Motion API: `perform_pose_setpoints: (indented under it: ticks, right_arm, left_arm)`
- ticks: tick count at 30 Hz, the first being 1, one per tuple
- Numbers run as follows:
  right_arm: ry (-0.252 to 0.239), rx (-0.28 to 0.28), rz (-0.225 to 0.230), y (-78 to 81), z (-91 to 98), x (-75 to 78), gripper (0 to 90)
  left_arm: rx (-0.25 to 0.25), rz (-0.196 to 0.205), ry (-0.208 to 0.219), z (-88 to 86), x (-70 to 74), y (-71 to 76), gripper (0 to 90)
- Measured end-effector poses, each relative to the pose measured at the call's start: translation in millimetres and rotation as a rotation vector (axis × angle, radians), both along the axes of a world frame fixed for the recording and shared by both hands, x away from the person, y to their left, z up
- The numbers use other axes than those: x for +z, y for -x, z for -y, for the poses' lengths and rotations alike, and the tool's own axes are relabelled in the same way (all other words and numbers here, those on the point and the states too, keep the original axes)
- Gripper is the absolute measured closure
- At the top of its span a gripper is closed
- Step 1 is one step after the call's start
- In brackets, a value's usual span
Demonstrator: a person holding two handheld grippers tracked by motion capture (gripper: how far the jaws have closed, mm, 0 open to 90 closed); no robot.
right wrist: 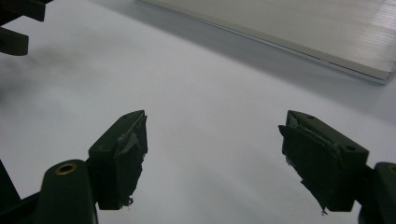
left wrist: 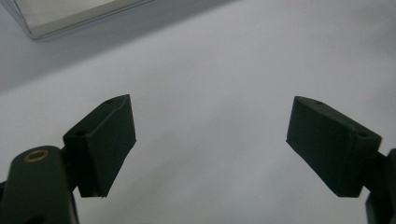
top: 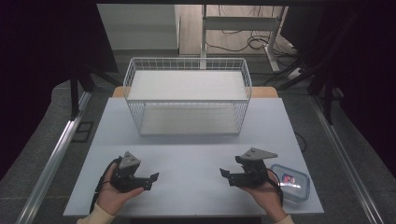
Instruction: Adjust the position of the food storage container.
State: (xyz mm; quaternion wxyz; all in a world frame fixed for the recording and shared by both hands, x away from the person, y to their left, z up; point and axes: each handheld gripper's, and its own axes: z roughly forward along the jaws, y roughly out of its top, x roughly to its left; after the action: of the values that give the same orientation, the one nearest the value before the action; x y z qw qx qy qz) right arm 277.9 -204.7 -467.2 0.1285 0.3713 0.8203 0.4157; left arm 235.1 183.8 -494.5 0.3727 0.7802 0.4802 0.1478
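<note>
Each of a person's hands holds a black gripper low over the pale grey table [top: 187, 154], near its front edge. My left gripper [top: 152, 180] points right toward the middle, and in its own view my left gripper [left wrist: 210, 121] stands open over bare tabletop. My right gripper [top: 225, 175] points left, facing the other one; my right gripper [right wrist: 215, 135] is open too, with nothing between its worn pads [right wrist: 133, 149]. The left gripper's jaw tips [right wrist: 14, 28] appear at the top left of the right gripper view.
A white wire basket [top: 187, 65] with a pale floor stands at the back centre of the table; its base edge [left wrist: 70, 21] [right wrist: 289, 32] crosses both gripper views. A clear lidded plastic box [top: 290, 182] lies at the front right corner, beside the right hand.
</note>
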Motion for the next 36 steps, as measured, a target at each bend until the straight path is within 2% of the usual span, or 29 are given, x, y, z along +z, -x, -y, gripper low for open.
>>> perform_pose_setpoints:
  ticks: [3,8,10,11,12,15,16,17,22,24,28,30,34,35,36]
  right_arm:
    - [-0.003,-0.018,-0.016,0.5,5.6,5.5,24.4]
    - [0.009,-0.047,-0.006,0.1,19.0,18.4,30.8]
    - [0.018,-0.061,-0.019,-0.7,31.5,25.2,34.3]
    - [0.018,-0.061,-0.019,-0.7,31.5,25.2,34.3]
    - [0.047,-0.063,-0.016,-0.4,39.4,29.5,35.5]
    - [0.062,-0.073,-0.021,0.0,47.8,33.6,37.4]
    - [0.064,-0.088,-0.024,0.4,57.1,37.2,39.3]
    - [0.064,-0.088,-0.024,0.4,57.1,37.2,39.3]
    - [0.047,-0.152,-0.035,2.5,82.4,42.6,46.6]
    - [0.088,-0.174,-0.037,4.5,94.0,45.9,51.2]
    - [0.098,-0.18,-0.044,6.1,104.4,50.3,54.4]
    - [0.12,-0.199,-0.053,7.9,114.5,51.6,56.0]
    - [0.157,-0.262,-0.077,11.1,138.2,48.6,65.2]
    - [0.158,-0.276,-0.089,12.0,144.9,47.7,69.5]
    - [0.161,-0.305,-0.119,13.5,158.0,46.0,75.9]
  left_arm:
    - [0.006,0.0,0.002,-1.1,0.3,1.4,15.5]
    - [0.003,-0.001,-0.003,-1.4,-0.6,1.2,15.2]
    - [0.003,-0.007,-0.003,-0.6,-2.0,0.9,15.2]
    - [0.002,-0.008,-0.005,0.1,-2.8,0.9,15.2]
    - [-0.002,-0.012,-0.007,0.8,-3.6,0.9,15.1]
    - [-0.008,-0.016,-0.01,2.0,-4.5,1.2,15.1]
    - [-0.006,-0.016,-0.008,2.0,-4.2,1.6,15.0]
    - [-0.006,-0.016,-0.008,2.0,-4.2,1.6,15.0]
    - [-0.003,-0.019,-0.011,1.6,-4.8,2.5,15.0]
    - [-0.002,-0.021,-0.012,2.1,-5.4,2.5,15.0]
    - [-0.006,-0.023,-0.022,3.4,-5.2,2.9,15.0]
    - [-0.007,-0.023,-0.022,4.4,-4.8,3.6,15.0]
    - [-0.008,-0.027,-0.024,5.0,-5.7,3.0,15.0]
    - [-0.009,-0.03,-0.024,4.8,-6.0,2.8,15.0]
    - [-0.007,-0.032,-0.024,4.3,-6.5,2.5,14.9]
